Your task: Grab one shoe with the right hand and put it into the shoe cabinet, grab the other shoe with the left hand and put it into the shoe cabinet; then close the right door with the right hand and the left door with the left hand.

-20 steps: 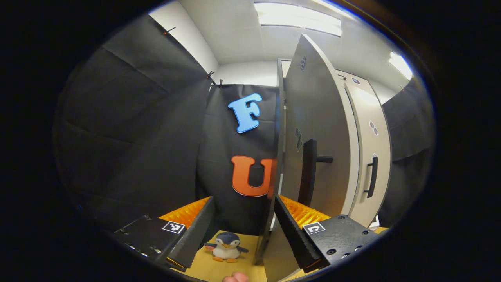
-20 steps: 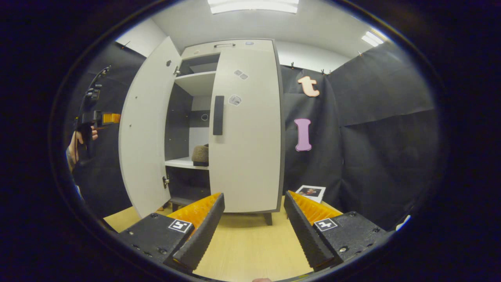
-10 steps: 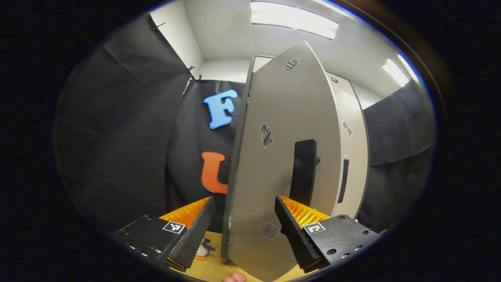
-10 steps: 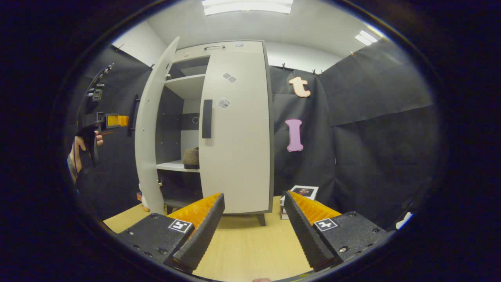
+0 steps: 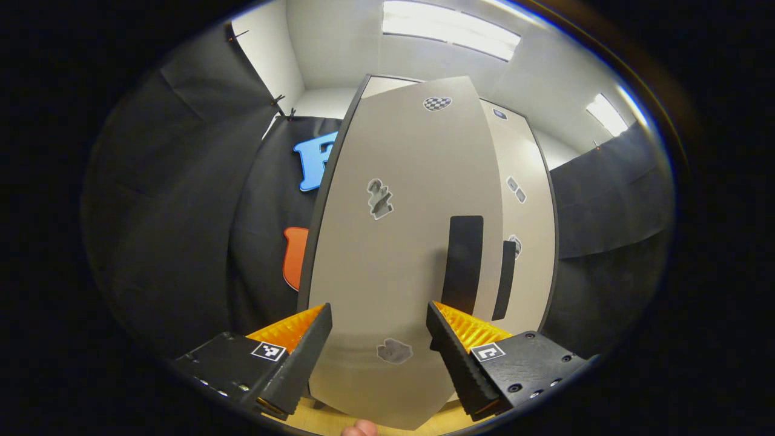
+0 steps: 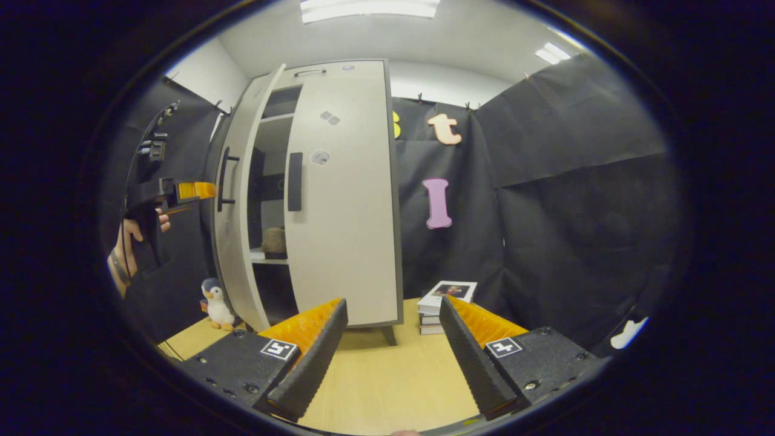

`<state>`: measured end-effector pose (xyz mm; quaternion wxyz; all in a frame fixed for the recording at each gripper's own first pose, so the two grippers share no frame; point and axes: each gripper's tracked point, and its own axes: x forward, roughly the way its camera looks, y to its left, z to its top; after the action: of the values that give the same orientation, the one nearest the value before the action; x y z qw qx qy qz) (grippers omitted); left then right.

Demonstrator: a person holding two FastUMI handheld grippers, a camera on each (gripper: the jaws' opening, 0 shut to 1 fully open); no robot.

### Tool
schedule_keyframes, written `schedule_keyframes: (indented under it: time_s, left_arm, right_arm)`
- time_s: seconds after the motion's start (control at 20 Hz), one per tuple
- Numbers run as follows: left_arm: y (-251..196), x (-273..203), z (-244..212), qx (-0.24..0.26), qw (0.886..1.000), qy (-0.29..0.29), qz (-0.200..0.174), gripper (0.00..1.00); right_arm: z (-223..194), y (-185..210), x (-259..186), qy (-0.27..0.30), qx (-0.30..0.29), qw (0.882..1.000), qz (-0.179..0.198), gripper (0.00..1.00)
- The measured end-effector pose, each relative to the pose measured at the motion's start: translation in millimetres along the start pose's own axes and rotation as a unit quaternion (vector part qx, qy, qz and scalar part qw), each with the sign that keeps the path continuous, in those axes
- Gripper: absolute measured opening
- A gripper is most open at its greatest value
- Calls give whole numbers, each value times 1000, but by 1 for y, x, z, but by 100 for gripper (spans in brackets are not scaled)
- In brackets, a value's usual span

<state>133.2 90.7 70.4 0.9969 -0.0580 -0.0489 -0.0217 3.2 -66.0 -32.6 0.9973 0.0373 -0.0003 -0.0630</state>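
The pale shoe cabinet (image 6: 339, 200) stands on the wooden floor. Its right door (image 6: 345, 230) lies shut, and the left door (image 6: 237, 212) stands partly ajar with a narrow gap. Through the gap a brown shoe (image 6: 274, 240) rests on the middle shelf. In the left gripper view the left door (image 5: 387, 260) fills the front, its black handle (image 5: 463, 263) just above my open left gripper (image 5: 378, 354). The right gripper view shows a hand holding the left gripper (image 6: 181, 191) close to that door's outer face. My right gripper (image 6: 390, 357) hangs open over the floor, well back from the cabinet.
A toy penguin (image 6: 215, 297) stands on the floor by the left door's foot. A small stack of books (image 6: 445, 295) lies to the right of the cabinet, against the black cloth wall. Wooden floor (image 6: 387, 375) stretches between my right gripper and the cabinet.
The left door has swung from wide open to nearly shut, with my left gripper following its outer face. The cabinet has slid left in the right gripper view.
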Motion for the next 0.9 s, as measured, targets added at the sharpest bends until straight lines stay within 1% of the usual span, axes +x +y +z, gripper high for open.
schedule_keyframes:
  time_s: [0.2,0.25,0.3,0.35,0.4,0.45,0.6,0.8,0.9]
  left_arm:
    - [-6,-25,10,3,1000,-9,-6,95]
    - [-6,-32,12,6,1000,-13,-6,95]
    - [-10,-38,13,7,1000,-15,-10,95]
    - [-13,-45,13,6,1000,-14,-14,95]
    - [-17,-52,12,6,1000,-11,-13,95]
    - [-20,-61,9,6,1000,-8,-13,95]
    - [-26,-85,-1,6,1000,1,-13,95]
    - [-43,-113,-27,3,1000,15,-25,95]
    - [-48,-126,-43,7,1000,18,-20,95]
  right_arm:
    - [1,-5,1,2,6,1000,-2,99]
    - [1,-4,1,1,5,1000,-1,94]
    - [2,-2,1,2,4,1000,4,98]
    - [3,1,1,1,4,1000,9,98]
    - [3,3,1,1,3,1000,14,94]
    - [3,6,0,1,2,1000,18,98]
    - [-1,14,-2,2,-4,1000,28,98]
    - [-16,27,-3,19,-16,999,42,98]
    - [-21,32,-4,25,-15,998,47,98]
